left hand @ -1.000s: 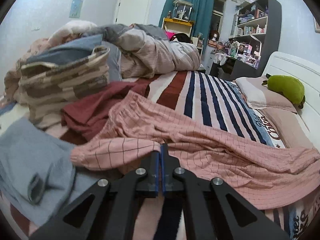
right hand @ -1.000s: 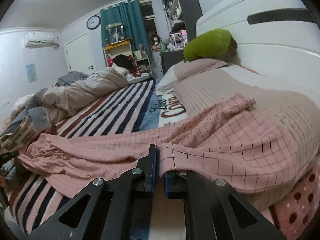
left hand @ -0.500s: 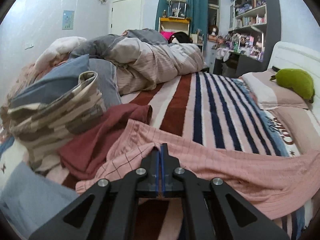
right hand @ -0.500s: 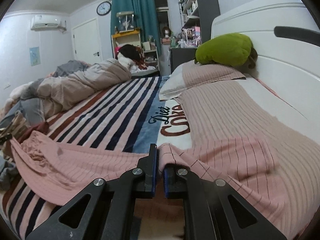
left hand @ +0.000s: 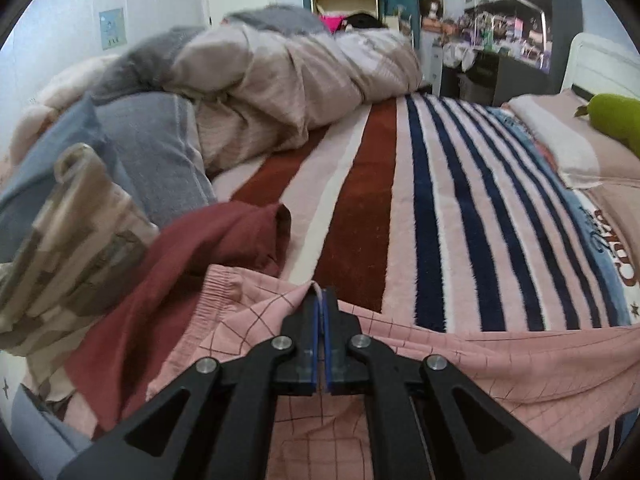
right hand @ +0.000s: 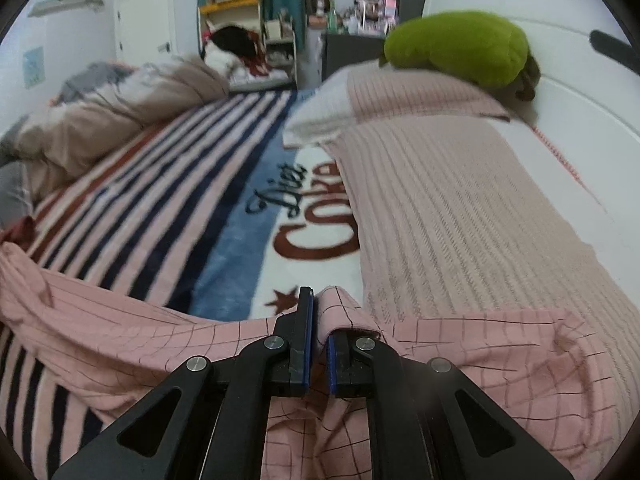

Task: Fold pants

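Note:
Pink checked pants (left hand: 500, 364) lie stretched across the near edge of the striped blanket (left hand: 440, 208). My left gripper (left hand: 320, 300) is shut on the pants' cloth near the elastic waistband (left hand: 224, 284) at the left. My right gripper (right hand: 318, 300) is shut on a fold of the same pants (right hand: 120, 340) at the leg end, beside the pink ribbed pillow (right hand: 460, 220). The cloth spans between both grippers and hangs over the bed's near edge.
A maroon garment (left hand: 192, 256), a camouflage-patterned cloth (left hand: 68, 240) and grey-blue clothes (left hand: 152, 148) pile at the left. A rumpled duvet (left hand: 288, 80) lies at the bed's far end. A green plush (right hand: 456, 46) sits on the pillow by the white headboard (right hand: 580, 92).
Both grippers have pulled the pants toward the near edge of the bed. The cloth is now stretched straighter between them and covers less of the striped blanket.

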A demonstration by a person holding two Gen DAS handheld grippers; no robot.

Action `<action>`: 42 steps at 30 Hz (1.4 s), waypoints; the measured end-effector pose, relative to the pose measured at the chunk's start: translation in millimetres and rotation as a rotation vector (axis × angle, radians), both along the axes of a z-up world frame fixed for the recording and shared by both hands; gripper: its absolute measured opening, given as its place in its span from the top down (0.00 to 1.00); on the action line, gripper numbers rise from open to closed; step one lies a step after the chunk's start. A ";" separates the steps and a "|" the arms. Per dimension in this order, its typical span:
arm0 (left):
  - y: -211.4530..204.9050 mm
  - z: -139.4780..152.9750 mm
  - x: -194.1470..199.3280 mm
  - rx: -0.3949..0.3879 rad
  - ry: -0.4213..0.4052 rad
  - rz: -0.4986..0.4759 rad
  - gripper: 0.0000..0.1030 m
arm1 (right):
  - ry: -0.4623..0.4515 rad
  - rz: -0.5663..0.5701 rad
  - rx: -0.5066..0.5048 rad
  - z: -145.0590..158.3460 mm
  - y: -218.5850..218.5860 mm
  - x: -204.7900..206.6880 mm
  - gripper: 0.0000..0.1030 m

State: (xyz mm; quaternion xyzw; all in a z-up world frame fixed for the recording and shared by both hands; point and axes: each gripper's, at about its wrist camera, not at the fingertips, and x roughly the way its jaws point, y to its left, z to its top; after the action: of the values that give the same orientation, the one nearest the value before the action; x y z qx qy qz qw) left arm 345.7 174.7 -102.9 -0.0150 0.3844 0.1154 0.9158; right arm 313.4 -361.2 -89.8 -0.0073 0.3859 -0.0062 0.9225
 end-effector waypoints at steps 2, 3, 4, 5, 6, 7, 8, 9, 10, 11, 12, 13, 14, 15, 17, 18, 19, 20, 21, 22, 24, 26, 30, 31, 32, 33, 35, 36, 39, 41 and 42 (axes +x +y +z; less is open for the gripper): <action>0.0 -8.8 9.4 0.003 0.034 0.000 0.99 | 0.035 -0.003 0.010 -7.0 -1.2 6.5 0.99; -1.2 -12.3 12.4 0.011 0.048 -0.005 0.95 | 0.047 -0.004 0.011 -8.8 -1.7 8.7 0.94; -3.2 -13.5 12.4 0.020 0.053 -0.010 0.80 | 0.059 -0.001 0.013 -10.1 -2.4 9.5 0.86; -5.4 -12.6 10.7 0.033 0.052 -0.016 0.65 | 0.061 0.003 0.021 -9.4 -3.2 8.1 0.81; -7.3 -9.4 7.1 0.044 0.039 -0.020 0.34 | 0.060 0.008 0.034 -7.5 -4.2 6.5 0.71; -9.5 -3.9 1.0 0.044 0.009 -0.039 0.28 | 0.054 0.018 0.053 -3.6 -6.2 2.0 0.64; -10.7 0.0 -3.0 0.040 -0.006 -0.055 0.28 | 0.047 0.024 0.059 0.0 -6.4 0.1 0.63; -12.1 5.3 -9.1 0.031 -0.015 -0.072 0.28 | 0.037 0.027 0.061 3.9 -7.2 -3.2 0.62; -12.4 9.3 -12.3 0.025 -0.018 -0.075 0.28 | 0.026 0.034 0.062 10.1 -8.4 -10.4 0.62; -12.4 13.1 -17.4 0.014 -0.024 -0.077 0.28 | 0.017 0.039 0.066 15.3 -8.8 -16.3 0.61; -12.0 16.5 -22.6 0.002 -0.030 -0.077 0.28 | 0.005 0.045 0.075 22.0 -11.9 -25.4 0.54; -12.8 20.0 -28.1 -0.006 -0.037 -0.079 0.28 | -0.004 0.049 0.083 27.3 -14.0 -32.1 0.43; -14.3 22.4 -32.4 -0.007 -0.043 -0.083 0.28 | -0.020 0.055 0.088 33.7 -17.2 -40.9 0.38; -17.3 25.1 -37.8 -0.001 -0.048 -0.089 0.28 | -0.043 0.049 0.075 41.1 -21.1 -51.5 0.31; -23.7 27.6 -46.4 0.007 -0.056 -0.101 0.27 | -0.069 0.035 0.025 52.7 -27.5 -66.6 0.30; -26.8 27.9 -50.1 0.005 -0.058 -0.110 0.27 | -0.073 0.031 0.008 55.6 -30.2 -71.8 0.30; -30.1 27.7 -53.6 -0.002 -0.059 -0.119 0.27 | -0.075 0.021 -0.011 58.9 -35.2 -78.6 0.30; -33.1 26.2 -57.0 -0.009 -0.058 -0.126 0.27 | -0.071 0.013 -0.019 61.0 -40.6 -84.3 0.30; -37.0 23.9 -60.1 -0.015 -0.053 -0.136 0.27 | -0.063 0.014 -0.017 61.8 -45.4 -90.7 0.30; -39.4 21.6 -61.6 -0.019 -0.049 -0.142 0.27 | -0.055 0.029 -0.008 61.0 -49.4 -99.2 0.30; -45.4 15.9 -65.9 -0.023 -0.040 -0.151 0.27 | -0.052 0.073 -0.010 57.1 -49.4 -110.8 0.30; -51.2 8.7 -69.5 -0.026 -0.026 -0.163 0.27 | -0.038 0.135 -0.048 47.8 -39.5 -121.8 0.30; -60.8 -4.4 -76.1 -0.035 -0.007 -0.190 0.27 | -0.001 0.244 -0.074 26.3 -10.2 -135.7 0.32; -61.4 -7.0 -77.2 -0.041 -0.004 -0.193 0.27 | 0.007 0.256 -0.085 21.3 -3.7 -136.1 0.32; -61.2 -9.0 -77.2 -0.044 -0.003 -0.194 0.27 | 0.016 0.266 -0.107 15.7 3.3 -135.1 0.32; -61.4 -10.9 -78.5 -0.048 -0.001 -0.196 0.27 | 0.027 0.271 -0.141 9.7 9.4 -132.2 0.32; -60.5 -13.2 -80.8 -0.048 -0.002 -0.201 0.27 | 0.058 0.236 -0.246 -5.5 18.3 -125.3 0.32; -60.1 -13.8 -82.0 -0.049 -0.004 -0.204 0.27 | 0.073 0.207 -0.295 -12.3 19.8 -120.5 0.33; -58.1 -13.4 -85.1 -0.053 -0.012 -0.211 0.27 | 0.120 0.127 -0.453 -30.2 18.0 -108.7 0.44; -57.3 -11.8 -85.5 -0.049 -0.018 -0.217 0.27 | 0.109 0.089 -0.515 -30.4 14.8 -107.5 0.68; -57.1 -10.7 -86.2 -0.046 -0.023 -0.218 0.27 | 0.098 0.059 -0.529 -26.0 11.6 -107.4 0.87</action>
State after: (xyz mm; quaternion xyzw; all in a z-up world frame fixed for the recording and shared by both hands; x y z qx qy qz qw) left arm 259.6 117.6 -113.6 0.0045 0.3757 0.0062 0.9267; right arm 206.0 -349.5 -115.8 -0.2597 0.4148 -0.0796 0.8684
